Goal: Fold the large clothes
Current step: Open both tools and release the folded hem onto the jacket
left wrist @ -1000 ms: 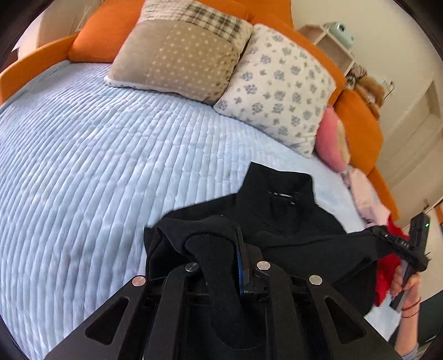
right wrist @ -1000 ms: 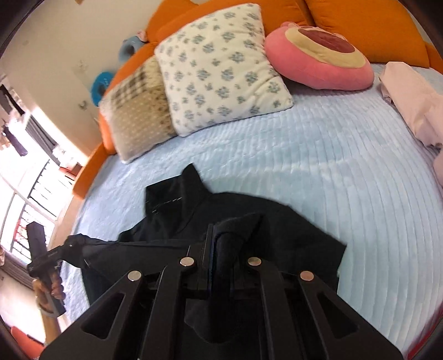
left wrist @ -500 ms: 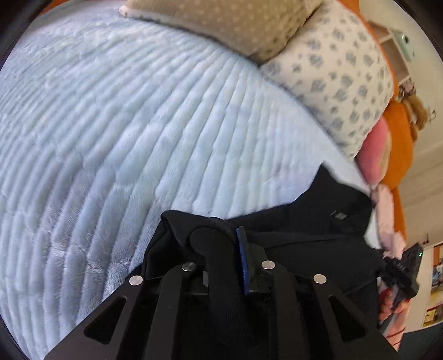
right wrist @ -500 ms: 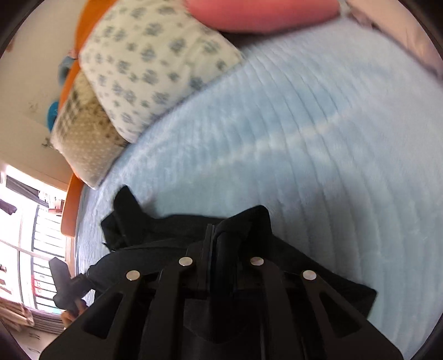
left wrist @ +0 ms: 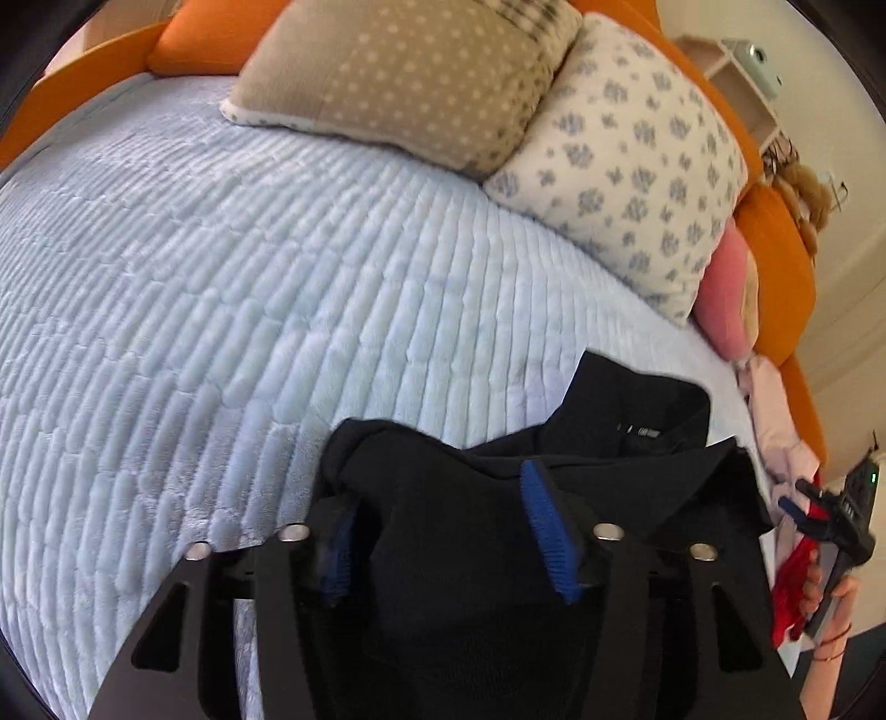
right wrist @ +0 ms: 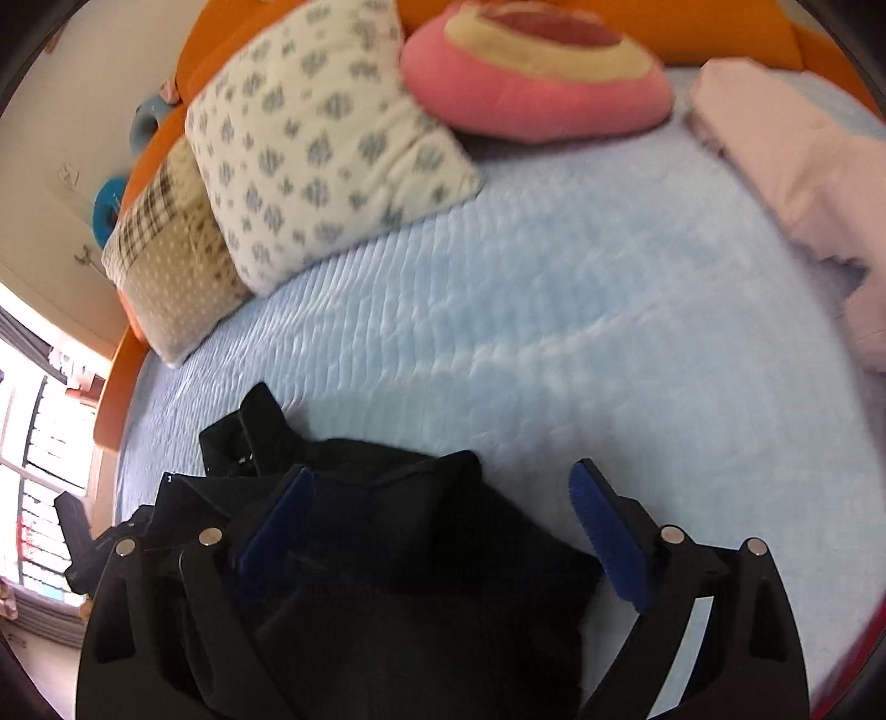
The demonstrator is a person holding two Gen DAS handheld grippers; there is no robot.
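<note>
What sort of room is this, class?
Most likely a bedroom: a pale blue quilted bedspread, pillows against an orange headboard, and a black garment laid out for folding.

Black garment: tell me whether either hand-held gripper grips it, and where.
Neither does. The left hand-held gripper and right hand-held gripper have just been opening; the black garment lies loose between their parted pads.

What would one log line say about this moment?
stage: release after fold | left tongs: just opened, garment between | right tongs: just opened | garment: on bed
</note>
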